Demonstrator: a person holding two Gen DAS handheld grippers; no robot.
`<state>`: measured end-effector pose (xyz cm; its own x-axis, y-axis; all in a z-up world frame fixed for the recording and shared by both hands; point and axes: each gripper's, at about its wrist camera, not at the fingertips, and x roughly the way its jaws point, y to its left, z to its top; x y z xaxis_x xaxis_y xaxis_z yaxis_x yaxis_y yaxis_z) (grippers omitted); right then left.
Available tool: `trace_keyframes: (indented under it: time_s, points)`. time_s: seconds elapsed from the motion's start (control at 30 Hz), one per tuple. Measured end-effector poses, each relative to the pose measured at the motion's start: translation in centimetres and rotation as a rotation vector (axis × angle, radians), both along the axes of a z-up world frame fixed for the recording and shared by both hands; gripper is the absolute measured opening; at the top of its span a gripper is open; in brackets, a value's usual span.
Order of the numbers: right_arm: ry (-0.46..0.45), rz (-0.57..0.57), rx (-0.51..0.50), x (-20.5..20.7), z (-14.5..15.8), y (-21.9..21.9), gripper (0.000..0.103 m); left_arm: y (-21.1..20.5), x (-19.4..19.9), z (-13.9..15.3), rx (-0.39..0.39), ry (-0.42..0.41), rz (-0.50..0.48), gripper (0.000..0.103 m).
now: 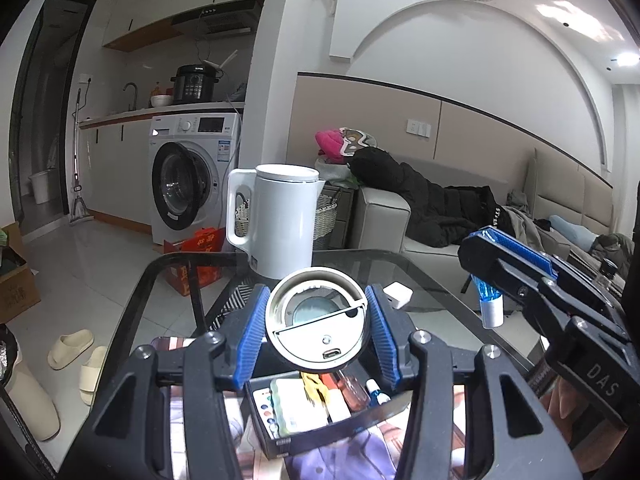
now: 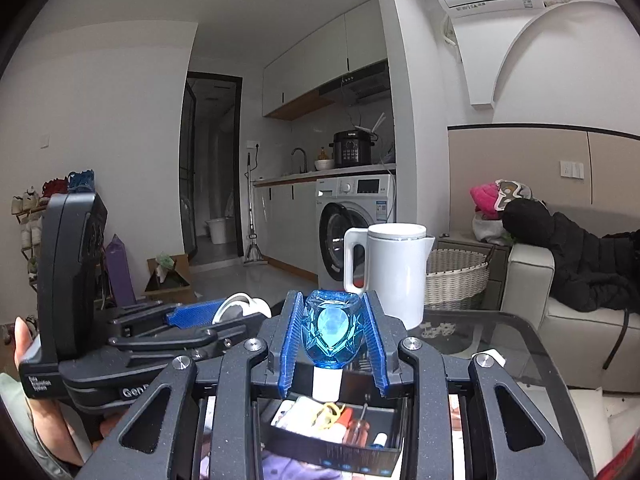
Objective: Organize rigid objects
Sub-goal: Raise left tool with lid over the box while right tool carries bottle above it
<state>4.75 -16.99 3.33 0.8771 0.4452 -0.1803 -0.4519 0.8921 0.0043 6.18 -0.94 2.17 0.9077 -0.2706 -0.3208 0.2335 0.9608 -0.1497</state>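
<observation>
- left gripper (image 1: 318, 334) clamps round white device (image 1: 318, 326), held above black organizer box (image 1: 316, 426)
- white kettle (image 1: 282, 220) stands behind on glass table (image 1: 424, 268)
- right gripper (image 2: 331, 334) clenched on blue faceted bottle (image 2: 331, 330), white cap down, over the same box

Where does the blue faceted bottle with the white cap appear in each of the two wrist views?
Left wrist view: the blue bottle is at the right, clamped in the right gripper, cap hanging down.
Right wrist view: the bottle is at the centre, between the blue pads, cap downward.
Shared landmark: the white kettle on the glass table.
</observation>
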Motion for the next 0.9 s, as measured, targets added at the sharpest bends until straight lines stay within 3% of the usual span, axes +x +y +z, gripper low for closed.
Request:
trace_keyframes:
  time_s: [0.13,0.5,0.9]
  points:
    - [-0.030,0.001,0.015,1.7,0.7,0.5,0.031,0.1,1.4,0.0,-0.007,-0.017,0.020,0.048]
    - [0.038,-0.050,0.037,7.0,-0.4,1.6,0.030,0.4,3.8,0.0,-0.052,-0.025,0.058,0.048]
    - [0.068,-0.054,0.052,8.1,-0.6,1.1,0.030,-0.3,5.0,-0.8,-0.038,0.016,0.051,0.048]
